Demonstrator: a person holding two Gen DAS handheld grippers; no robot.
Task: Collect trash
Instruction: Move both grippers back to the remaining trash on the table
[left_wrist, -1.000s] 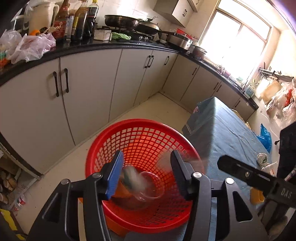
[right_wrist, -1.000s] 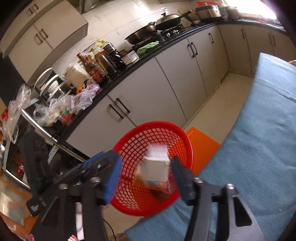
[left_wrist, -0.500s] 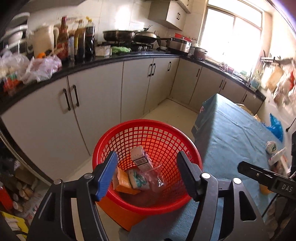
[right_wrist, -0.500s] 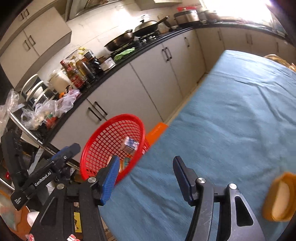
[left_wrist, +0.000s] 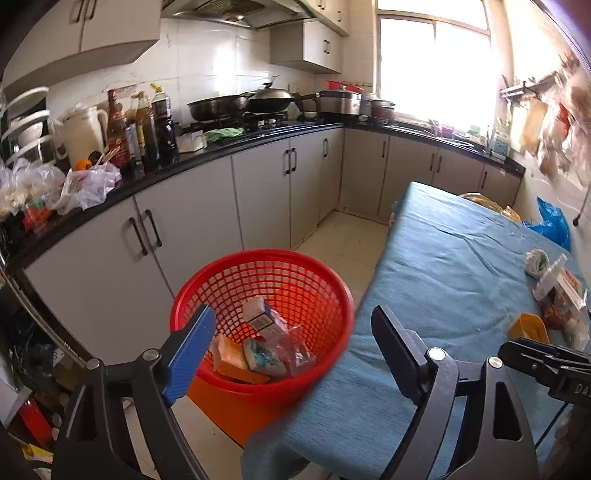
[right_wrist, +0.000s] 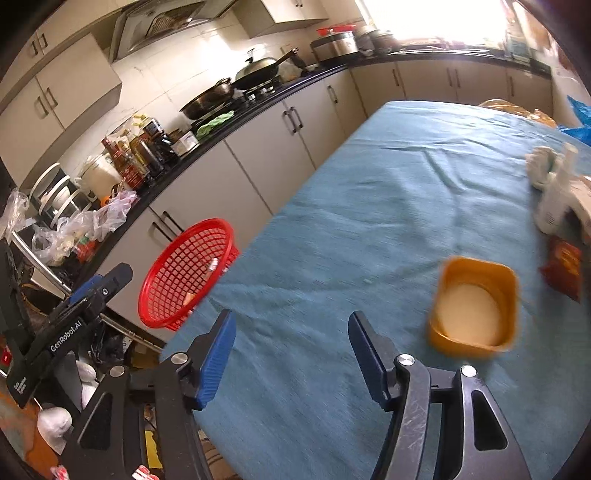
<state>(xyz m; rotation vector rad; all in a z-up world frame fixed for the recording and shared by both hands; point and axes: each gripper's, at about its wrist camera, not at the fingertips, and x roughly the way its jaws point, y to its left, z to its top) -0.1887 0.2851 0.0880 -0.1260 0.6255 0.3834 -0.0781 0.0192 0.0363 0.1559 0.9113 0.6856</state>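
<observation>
A red mesh basket (left_wrist: 229, 280) stands on an orange stool beside the blue-clothed table (left_wrist: 454, 266); it also shows in the right wrist view (right_wrist: 166, 280). It holds small cartons (left_wrist: 264, 319) and a clear wrapper. My left gripper (left_wrist: 291, 339) is open and empty, above and just back from the basket. My right gripper (right_wrist: 290, 343) is open and empty over the table (right_wrist: 369, 206). An orange tub (right_wrist: 474, 308) sits to its right. A red packet (right_wrist: 563, 266), a white bottle (right_wrist: 554, 203) and a crumpled white wad (right_wrist: 539, 164) lie at the table's right side.
Grey cabinets (left_wrist: 192, 236) under a black counter run along the left, crowded with bottles, plastic bags and pans. The floor (left_wrist: 343, 240) between cabinets and table is narrow. A blue bag (left_wrist: 552, 223) lies beyond the table's far corner. Clutter sits on the floor at left.
Both grippers let their trash fall into the basket and are now empty. The right gripper swung right, over the table toward the orange tub. The left gripper pulled up and back.
</observation>
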